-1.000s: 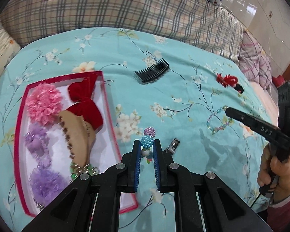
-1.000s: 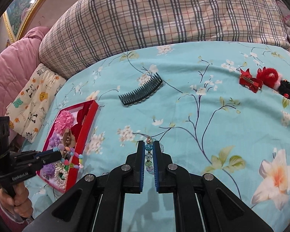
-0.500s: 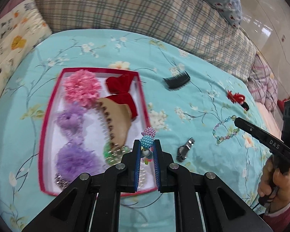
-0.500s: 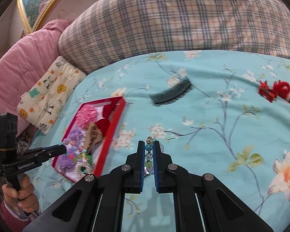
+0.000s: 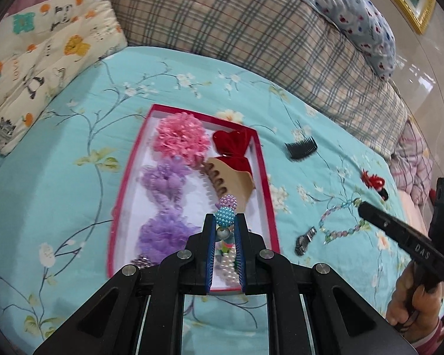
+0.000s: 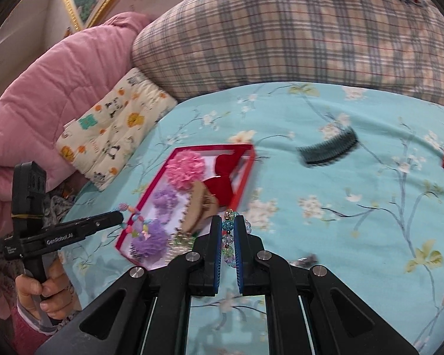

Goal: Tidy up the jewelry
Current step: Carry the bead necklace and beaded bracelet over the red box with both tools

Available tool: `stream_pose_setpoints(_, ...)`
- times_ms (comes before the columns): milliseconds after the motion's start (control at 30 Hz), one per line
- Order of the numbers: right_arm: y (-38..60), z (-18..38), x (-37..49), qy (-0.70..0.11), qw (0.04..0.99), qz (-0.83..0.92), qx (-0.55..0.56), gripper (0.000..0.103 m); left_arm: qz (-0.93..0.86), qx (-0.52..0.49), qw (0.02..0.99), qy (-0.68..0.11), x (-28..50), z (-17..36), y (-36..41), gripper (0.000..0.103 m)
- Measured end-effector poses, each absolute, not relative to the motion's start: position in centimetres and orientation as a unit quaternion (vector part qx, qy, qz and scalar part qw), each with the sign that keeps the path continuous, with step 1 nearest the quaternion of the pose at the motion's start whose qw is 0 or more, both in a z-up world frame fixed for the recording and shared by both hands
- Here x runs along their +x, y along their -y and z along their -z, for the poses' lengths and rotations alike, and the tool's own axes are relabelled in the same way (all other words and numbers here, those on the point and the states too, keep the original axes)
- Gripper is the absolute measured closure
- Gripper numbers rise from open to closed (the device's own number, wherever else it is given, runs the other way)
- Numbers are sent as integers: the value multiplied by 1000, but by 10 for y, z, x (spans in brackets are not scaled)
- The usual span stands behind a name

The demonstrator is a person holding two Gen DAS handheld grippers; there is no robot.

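Both hands had carried their loads across the bed (image 5: 59, 177) toward the red tray (image 5: 127, 177), which a second before sat off to the side of each view and now lay almost straight ahead; the left tool (image 5: 224, 230) was clamped narrow on a pearl-bead bracelet (image 5: 225, 214), its pink and blue clusters poking above the tips, and hung over the tray's near end; the right tool (image 6: 228, 236) was likewise pinched tight on a crystal-bead bracelet (image 6: 229, 223), hovering beside the tray's right rim above the sheet; the tray already held a pink flower (image 5: 180, 139), purple scrunchies (image 5: 162, 180), a red bow (image 5: 232, 148) and a tan claw clip (image 5: 231, 183); a black comb (image 5: 302, 148), a small metal clip (image 5: 305, 239) and red hair ties (image 5: 373, 180) were left loose on the bed; the shift suggested both bracelets were near release into the tray, the left likely first.
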State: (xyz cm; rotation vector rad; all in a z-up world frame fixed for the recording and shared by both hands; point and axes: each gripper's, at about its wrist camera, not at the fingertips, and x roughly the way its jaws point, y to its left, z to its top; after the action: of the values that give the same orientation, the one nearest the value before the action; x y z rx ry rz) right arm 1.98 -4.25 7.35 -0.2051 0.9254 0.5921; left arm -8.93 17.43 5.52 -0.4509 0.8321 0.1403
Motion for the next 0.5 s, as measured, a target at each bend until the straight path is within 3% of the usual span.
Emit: stream_pose_setpoints(500,-39,-34,9,-470,805,-347,-104,96,-84,-241,881,-398,-82,-49,-216,92)
